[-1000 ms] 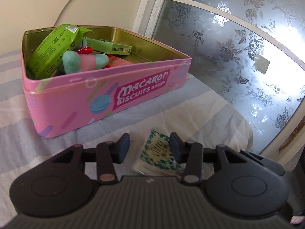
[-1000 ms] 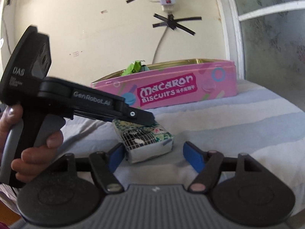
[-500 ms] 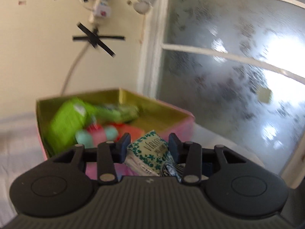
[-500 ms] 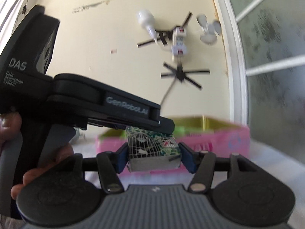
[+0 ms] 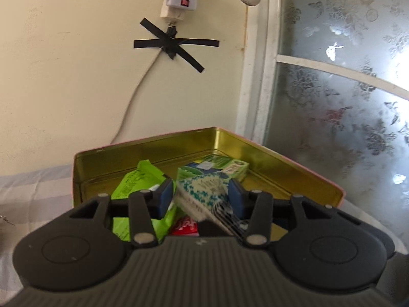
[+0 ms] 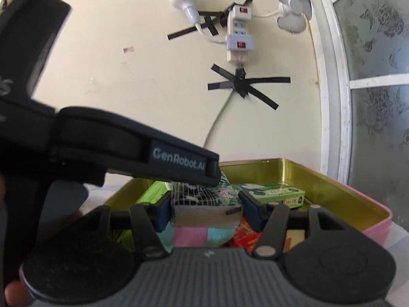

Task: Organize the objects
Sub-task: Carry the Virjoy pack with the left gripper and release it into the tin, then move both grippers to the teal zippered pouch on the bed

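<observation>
Tissue pack (image 6: pixel 204 204) over tin (image 6: pixel 332 179), not yet dropped. R gripper (image 6: pixel 205 213) fingers clamp it; L gripper (image 5: pixel 200 197) fingers just loosening around it. Green packet (image 5: pixel 138 186), box (image 6: pixel 278 193), plush (image 6: pixel 202 239) already in.

The tin (image 6: pixel 332 179) stood open-topped, so entry from above was free, but its floor was crowded: a green pack (image 5: pixel 133 192) at the left, a green box (image 6: pixel 276 194) toward the back wall, a plush (image 6: pixel 199 238) and red packs (image 6: pixel 245 238) near the front. Bare floor showed only along the tin's right wall (image 5: pixel 294 176). Over the tin, the left gripper (image 6: pixel 199 176) crossed just above the right gripper (image 6: pixel 207 209), with a tissue pack (image 6: pixel 204 202) filling the gap.
</observation>
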The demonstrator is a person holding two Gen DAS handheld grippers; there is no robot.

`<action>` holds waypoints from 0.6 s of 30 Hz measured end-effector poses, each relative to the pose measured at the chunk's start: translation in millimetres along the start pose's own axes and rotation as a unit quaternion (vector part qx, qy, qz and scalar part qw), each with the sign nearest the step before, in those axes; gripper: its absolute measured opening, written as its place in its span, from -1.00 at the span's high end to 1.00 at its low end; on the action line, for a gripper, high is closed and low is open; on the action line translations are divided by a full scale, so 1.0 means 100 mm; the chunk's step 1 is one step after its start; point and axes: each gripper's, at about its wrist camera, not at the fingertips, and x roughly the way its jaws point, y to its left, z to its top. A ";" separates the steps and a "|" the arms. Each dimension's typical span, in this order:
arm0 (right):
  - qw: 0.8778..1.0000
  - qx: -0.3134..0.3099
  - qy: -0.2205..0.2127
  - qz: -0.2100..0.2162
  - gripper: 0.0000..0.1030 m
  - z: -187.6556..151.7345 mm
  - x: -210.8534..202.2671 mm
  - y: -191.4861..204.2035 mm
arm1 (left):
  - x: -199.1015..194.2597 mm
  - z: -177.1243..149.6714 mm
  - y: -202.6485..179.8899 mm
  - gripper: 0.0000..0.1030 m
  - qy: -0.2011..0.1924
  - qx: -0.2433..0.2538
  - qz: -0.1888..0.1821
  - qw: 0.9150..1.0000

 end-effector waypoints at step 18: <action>0.999 -0.011 -0.042 0.010 -0.61 -0.06 0.02 0.00 | -0.13 -0.11 0.17 -0.41 -0.007 -0.022 0.051 0.998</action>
